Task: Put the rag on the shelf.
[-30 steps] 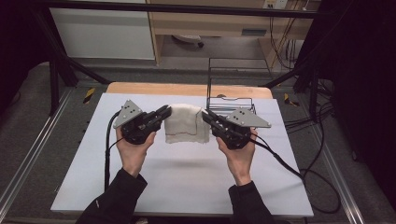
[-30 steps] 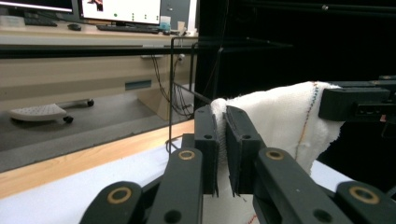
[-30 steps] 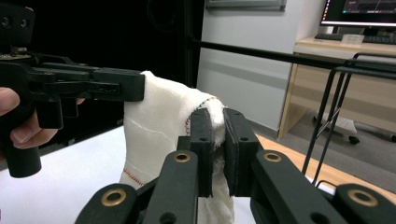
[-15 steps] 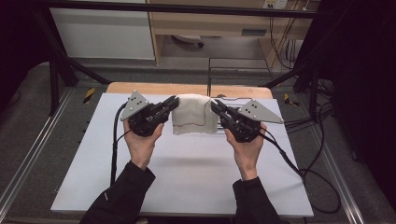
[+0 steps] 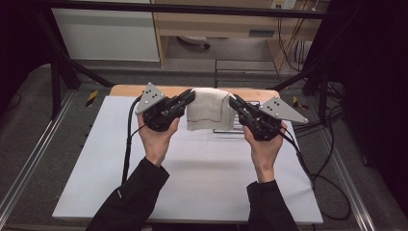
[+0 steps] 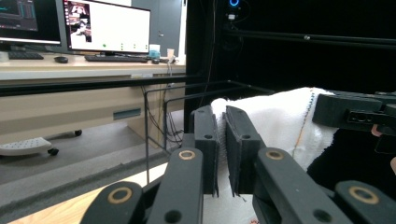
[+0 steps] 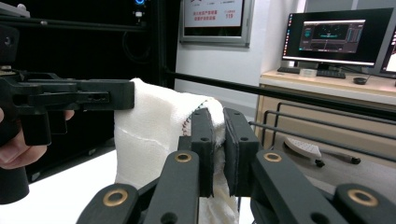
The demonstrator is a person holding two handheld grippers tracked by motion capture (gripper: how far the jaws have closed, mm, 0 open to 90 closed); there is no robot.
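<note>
A white towel (image 5: 208, 109) hangs in the air between both grippers, above the far part of the white table (image 5: 192, 178). My left gripper (image 5: 190, 96) is shut on the towel's left top corner; in the left gripper view its jaws pinch the cloth (image 6: 275, 116) at the gripper tips (image 6: 222, 126). My right gripper (image 5: 233, 102) is shut on the right top corner; in the right gripper view the towel (image 7: 154, 135) drapes down from the tips (image 7: 219, 128). The towel's lower edge hangs in front of a black wire rack (image 5: 240, 72).
The wire rack stands at the table's far edge, just behind the towel. A wooden strip (image 5: 125, 89) borders the far side of the table. Cables (image 5: 317, 168) trail off to the right. Monitors (image 6: 107, 25) and a desk lie beyond.
Both hands have risen and moved away from the person toward the rack, carrying the towel with them. The towel now hangs higher and is stretched wider between the grippers.
</note>
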